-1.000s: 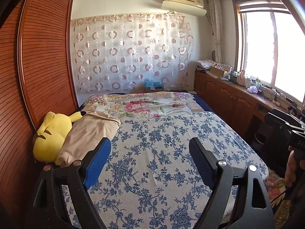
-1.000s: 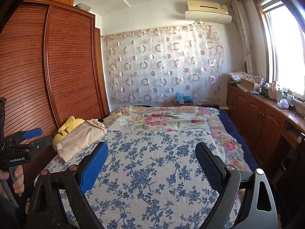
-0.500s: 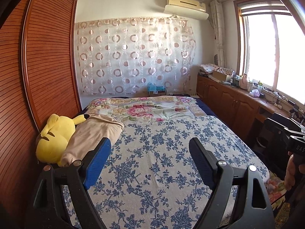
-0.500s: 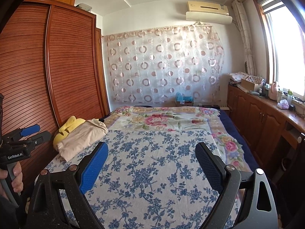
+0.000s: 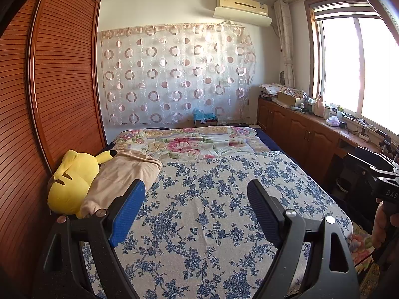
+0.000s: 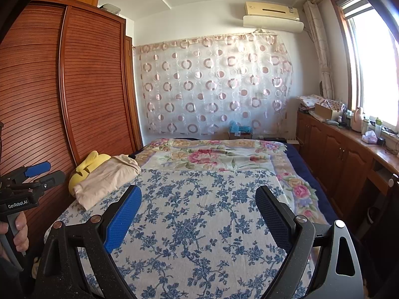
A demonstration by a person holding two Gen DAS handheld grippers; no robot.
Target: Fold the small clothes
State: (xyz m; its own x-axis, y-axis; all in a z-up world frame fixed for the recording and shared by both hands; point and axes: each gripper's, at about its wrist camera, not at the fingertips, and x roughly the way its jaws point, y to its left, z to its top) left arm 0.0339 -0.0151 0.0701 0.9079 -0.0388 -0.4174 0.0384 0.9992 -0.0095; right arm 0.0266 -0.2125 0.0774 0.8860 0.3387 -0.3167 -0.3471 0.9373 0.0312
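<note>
**Left camera tips up; the cloth stays put**

Since a second ago the left gripper (image 5: pixel 196 208) has tilted slightly, so the yellow plush toy (image 5: pixel 71 183) and the beige garment (image 5: pixel 124 174) sit lower and more to the right in its view; the right gripper (image 6: pixel 198 210) has barely shifted. Nothing on the blue-flowered bedspread (image 5: pixel 212 199) has moved, so the garment's fold is unchanged. Both grippers hang with fingers spread wide, holding nothing. Count: one beige garment, lying draped against one plush toy at the bed's left edge; two grippers.
</note>
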